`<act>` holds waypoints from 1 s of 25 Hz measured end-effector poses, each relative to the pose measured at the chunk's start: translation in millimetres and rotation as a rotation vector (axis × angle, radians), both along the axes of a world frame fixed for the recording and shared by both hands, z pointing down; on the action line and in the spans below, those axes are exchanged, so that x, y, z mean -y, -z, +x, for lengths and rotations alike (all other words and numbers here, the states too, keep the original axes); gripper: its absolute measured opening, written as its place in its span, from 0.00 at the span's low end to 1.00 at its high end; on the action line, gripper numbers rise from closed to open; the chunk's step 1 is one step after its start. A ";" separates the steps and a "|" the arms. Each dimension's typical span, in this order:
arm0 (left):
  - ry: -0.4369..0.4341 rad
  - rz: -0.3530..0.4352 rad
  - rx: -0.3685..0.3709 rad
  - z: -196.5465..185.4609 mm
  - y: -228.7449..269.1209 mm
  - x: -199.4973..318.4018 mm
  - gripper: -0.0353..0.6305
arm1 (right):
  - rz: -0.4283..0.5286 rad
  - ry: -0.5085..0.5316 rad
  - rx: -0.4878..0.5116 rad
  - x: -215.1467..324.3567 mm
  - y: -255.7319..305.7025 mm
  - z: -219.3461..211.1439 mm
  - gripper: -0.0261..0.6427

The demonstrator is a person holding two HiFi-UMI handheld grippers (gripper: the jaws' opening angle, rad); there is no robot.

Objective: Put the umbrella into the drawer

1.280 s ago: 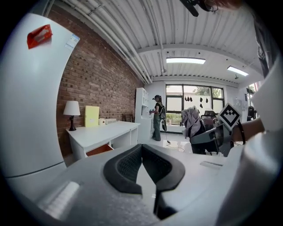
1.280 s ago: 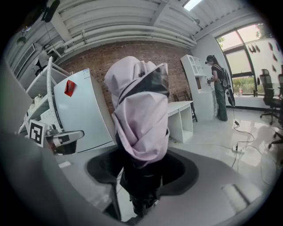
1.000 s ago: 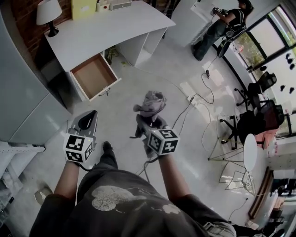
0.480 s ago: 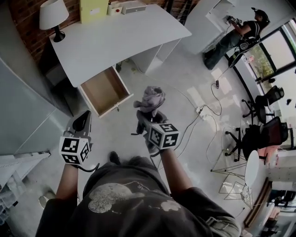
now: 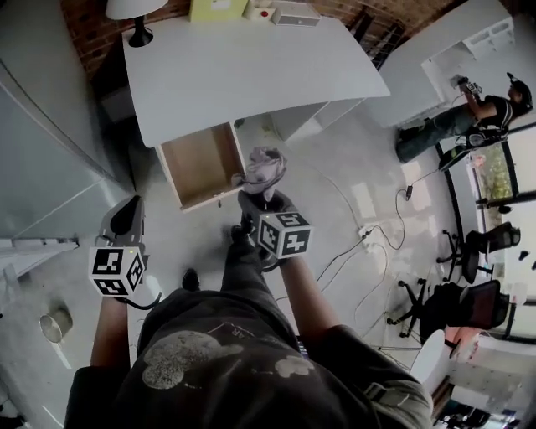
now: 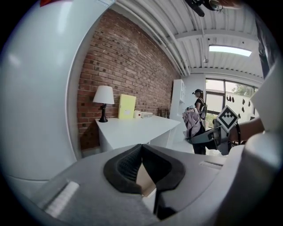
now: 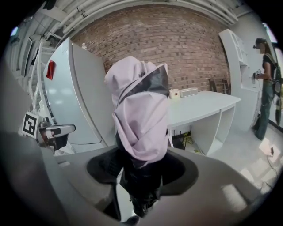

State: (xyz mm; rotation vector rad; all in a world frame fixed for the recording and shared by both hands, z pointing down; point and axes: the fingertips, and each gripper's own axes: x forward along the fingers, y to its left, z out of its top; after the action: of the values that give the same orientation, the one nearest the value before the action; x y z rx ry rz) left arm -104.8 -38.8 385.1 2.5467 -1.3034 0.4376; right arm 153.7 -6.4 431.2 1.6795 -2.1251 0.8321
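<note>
My right gripper (image 5: pixel 258 204) is shut on the black handle of a folded lilac-and-grey umbrella (image 5: pixel 262 167), which stands upright above the jaws (image 7: pixel 141 172). In the right gripper view the umbrella (image 7: pixel 139 110) fills the middle. In the head view its top overlaps the front right corner of the open wooden drawer (image 5: pixel 197 163) under the white desk (image 5: pixel 251 67). To the left and lower in the head view, my left gripper (image 5: pixel 126 216) has its pads together and nothing between them (image 6: pixel 142 152). It sees the umbrella (image 6: pixel 193 121) at its right.
A lamp (image 5: pixel 134 10), a yellow box (image 5: pixel 216 8) and small items stand at the desk's back by the brick wall. A tall white cabinet (image 5: pixel 50 167) is at the left. Cables (image 5: pixel 360 243) trail on the floor. A person (image 5: pixel 494 113) and office chairs (image 5: pixel 452 293) are at the right.
Both grippers have come nearer to the desk. The open drawer now lies just ahead, and the umbrella's top has reached its front corner. The grip on the umbrella is unchanged.
</note>
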 end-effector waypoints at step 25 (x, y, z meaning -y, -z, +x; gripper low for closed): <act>0.590 -0.158 0.054 33.2 -87.7 46.8 0.07 | -0.157 1.077 -0.286 134.5 -164.1 -70.4 0.39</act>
State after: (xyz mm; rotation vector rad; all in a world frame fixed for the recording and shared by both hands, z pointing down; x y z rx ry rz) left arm -71.6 -85.6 472.8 1.9080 -1.8595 0.4579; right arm 83.2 -140.9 595.2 0.3638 -2.2124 0.3577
